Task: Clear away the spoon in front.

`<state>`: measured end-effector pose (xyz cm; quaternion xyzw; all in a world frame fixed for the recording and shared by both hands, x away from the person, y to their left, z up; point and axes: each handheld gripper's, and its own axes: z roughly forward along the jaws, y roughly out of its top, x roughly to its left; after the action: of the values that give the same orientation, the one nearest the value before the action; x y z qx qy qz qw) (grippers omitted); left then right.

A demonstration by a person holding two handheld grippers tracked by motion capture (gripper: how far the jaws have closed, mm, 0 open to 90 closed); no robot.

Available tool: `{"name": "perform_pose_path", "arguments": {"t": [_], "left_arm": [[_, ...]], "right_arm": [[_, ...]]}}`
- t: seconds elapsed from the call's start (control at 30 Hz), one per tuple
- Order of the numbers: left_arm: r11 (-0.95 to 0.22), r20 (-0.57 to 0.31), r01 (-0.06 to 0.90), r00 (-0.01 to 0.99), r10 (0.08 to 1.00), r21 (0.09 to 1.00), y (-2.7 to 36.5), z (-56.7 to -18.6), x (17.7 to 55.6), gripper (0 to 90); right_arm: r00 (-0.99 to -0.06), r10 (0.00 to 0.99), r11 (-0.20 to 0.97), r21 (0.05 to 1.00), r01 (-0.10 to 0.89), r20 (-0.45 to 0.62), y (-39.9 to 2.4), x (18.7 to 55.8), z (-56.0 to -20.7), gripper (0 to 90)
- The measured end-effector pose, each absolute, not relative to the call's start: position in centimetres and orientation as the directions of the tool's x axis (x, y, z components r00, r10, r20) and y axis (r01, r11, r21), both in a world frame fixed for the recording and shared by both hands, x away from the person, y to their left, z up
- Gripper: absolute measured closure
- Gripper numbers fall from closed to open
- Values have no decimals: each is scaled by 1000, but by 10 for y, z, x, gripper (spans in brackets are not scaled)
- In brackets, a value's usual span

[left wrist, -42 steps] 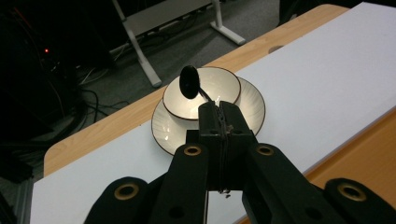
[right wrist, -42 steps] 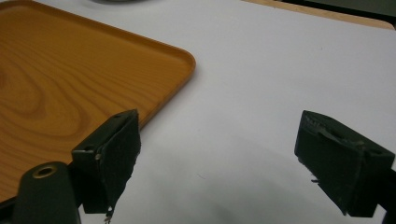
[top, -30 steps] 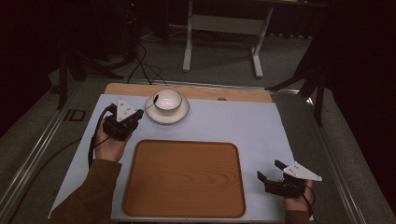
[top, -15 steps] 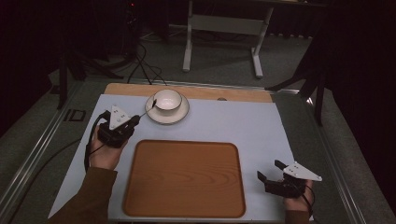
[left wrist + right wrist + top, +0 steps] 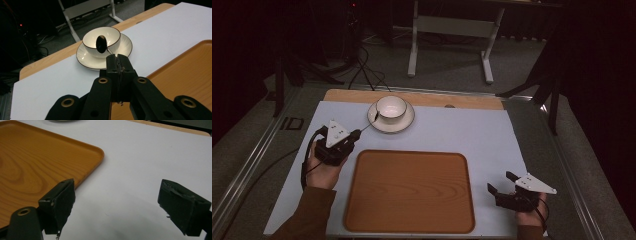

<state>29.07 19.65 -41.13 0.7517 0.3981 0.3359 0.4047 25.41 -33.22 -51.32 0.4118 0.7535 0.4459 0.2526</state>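
White table cover [image 5: 462, 135] spans the table, wooden strip along its far edge. Wooden tray [image 5: 409, 192] sits centre-near, bare. Far of the tray's left corner: cream saucer [image 5: 404, 122] with a cream cup [image 5: 391, 106] standing upright on it. Left gripper [image 5: 353, 136] is beside the tray's far-left corner, jaws pressed together, pinching the thin handle of a dark spoon [image 5: 101, 44]; spoon bowl is up at the cup's near rim, can't tell if it touches. Right gripper [image 5: 499, 182] is just right of the tray's near-right corner, low over the cover, jaws spread wide, holding nothing
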Motion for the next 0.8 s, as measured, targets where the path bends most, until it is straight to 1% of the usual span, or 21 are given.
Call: {"name": "perform_pose_path", "arguments": {"t": [0.43, 0.8], "left_arm": [[-356, 187, 326, 451, 873, 876, 197, -416, 283, 893], [-363, 192, 332, 450, 872, 870, 195, -427, 273, 893]], "right_arm": [[-532, 847, 262, 880, 396, -13, -332, 254, -513, 142], [-532, 847, 262, 880, 397, -13, -332, 254, -513, 142]]}}
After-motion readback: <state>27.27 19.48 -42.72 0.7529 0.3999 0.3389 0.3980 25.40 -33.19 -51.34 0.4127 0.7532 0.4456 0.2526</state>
